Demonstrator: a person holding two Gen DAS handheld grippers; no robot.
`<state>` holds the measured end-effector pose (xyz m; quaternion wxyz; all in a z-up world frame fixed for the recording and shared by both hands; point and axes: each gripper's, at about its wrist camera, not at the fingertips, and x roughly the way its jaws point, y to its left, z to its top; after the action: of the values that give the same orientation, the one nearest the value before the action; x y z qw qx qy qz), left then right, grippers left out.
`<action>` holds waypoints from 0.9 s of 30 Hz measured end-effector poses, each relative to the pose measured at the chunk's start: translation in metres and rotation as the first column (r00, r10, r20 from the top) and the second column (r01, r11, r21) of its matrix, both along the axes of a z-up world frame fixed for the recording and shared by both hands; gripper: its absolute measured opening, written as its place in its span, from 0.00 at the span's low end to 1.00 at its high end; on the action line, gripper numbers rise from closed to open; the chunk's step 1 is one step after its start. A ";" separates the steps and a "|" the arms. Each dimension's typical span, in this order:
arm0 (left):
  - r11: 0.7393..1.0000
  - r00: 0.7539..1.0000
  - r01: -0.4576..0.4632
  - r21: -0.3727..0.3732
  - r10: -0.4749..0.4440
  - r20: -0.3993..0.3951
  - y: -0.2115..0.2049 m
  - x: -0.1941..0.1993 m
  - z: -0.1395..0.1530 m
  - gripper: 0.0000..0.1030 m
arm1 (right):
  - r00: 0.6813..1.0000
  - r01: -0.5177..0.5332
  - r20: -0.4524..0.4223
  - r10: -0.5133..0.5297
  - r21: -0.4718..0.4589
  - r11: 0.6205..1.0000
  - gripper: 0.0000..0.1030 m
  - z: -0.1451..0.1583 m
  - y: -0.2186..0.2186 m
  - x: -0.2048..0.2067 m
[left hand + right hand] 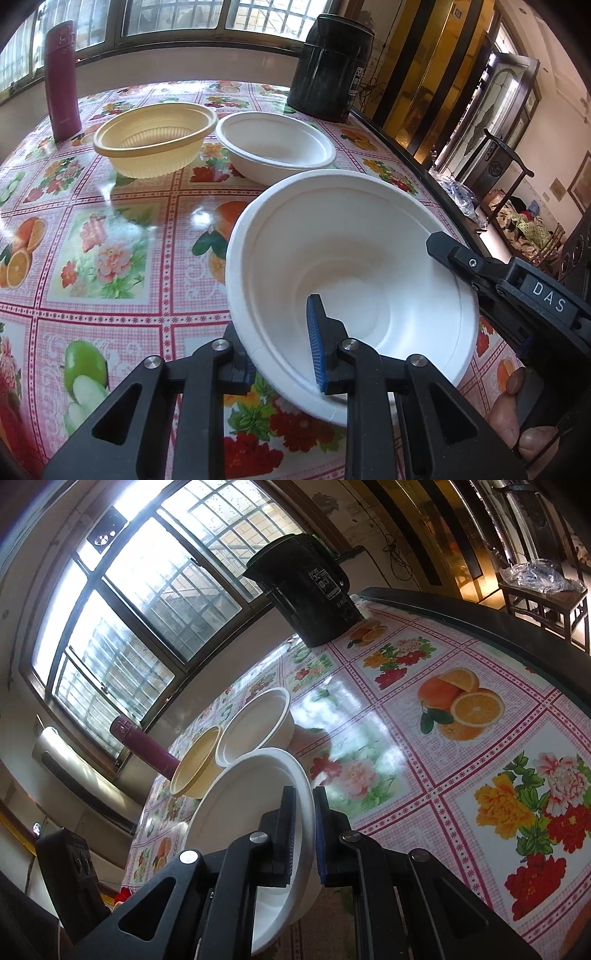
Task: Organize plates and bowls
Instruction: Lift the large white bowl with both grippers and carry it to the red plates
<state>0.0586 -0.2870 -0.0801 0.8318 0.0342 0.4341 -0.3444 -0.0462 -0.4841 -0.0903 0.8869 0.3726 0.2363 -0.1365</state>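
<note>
Both grippers hold one white bowl, tilted a little above the tablecloth. My left gripper is shut on its near rim, with the blue pad inside the wall and the other finger under it. My right gripper is shut on the same white bowl at its right rim, and its black finger shows there in the left wrist view. Further back a second white bowl and a ribbed yellow bowl stand side by side on the table.
A maroon flask stands at the far left and a black jug at the far right of the table. The table's dark edge runs along the right. Beyond it stands a wooden chair. A person's fingers grip the right tool.
</note>
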 end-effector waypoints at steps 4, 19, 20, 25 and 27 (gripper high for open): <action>1.000 0.999 -0.031 0.005 0.031 0.031 0.025 -0.008 0.011 0.20 | 0.999 -0.034 0.028 0.034 -0.002 0.999 0.09 0.004 0.029 -0.007; 0.980 0.970 -0.189 -0.062 0.196 0.142 0.151 -0.026 0.059 0.21 | 0.961 -0.235 0.126 0.247 -0.101 0.967 0.09 0.067 0.148 0.002; 0.977 0.966 -0.203 -0.063 0.210 0.151 0.160 -0.028 0.062 0.21 | 0.955 -0.252 0.129 0.266 -0.113 0.961 0.09 0.070 0.158 0.004; 0.960 0.943 -0.271 -0.071 0.280 0.179 0.206 -0.028 0.068 0.21 | 0.926 -0.334 0.135 0.352 -0.138 0.932 0.10 0.079 0.203 0.018; 0.953 0.936 -0.294 -0.072 0.302 0.179 0.222 -0.028 0.067 0.21 | 0.914 -0.366 0.132 0.384 -0.141 0.920 0.10 0.080 0.219 0.023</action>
<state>0.0306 -0.0646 -0.0130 0.9121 -0.0177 0.3461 -0.2191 -0.0227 -0.2653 -0.0102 0.9322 0.2788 0.2248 0.0531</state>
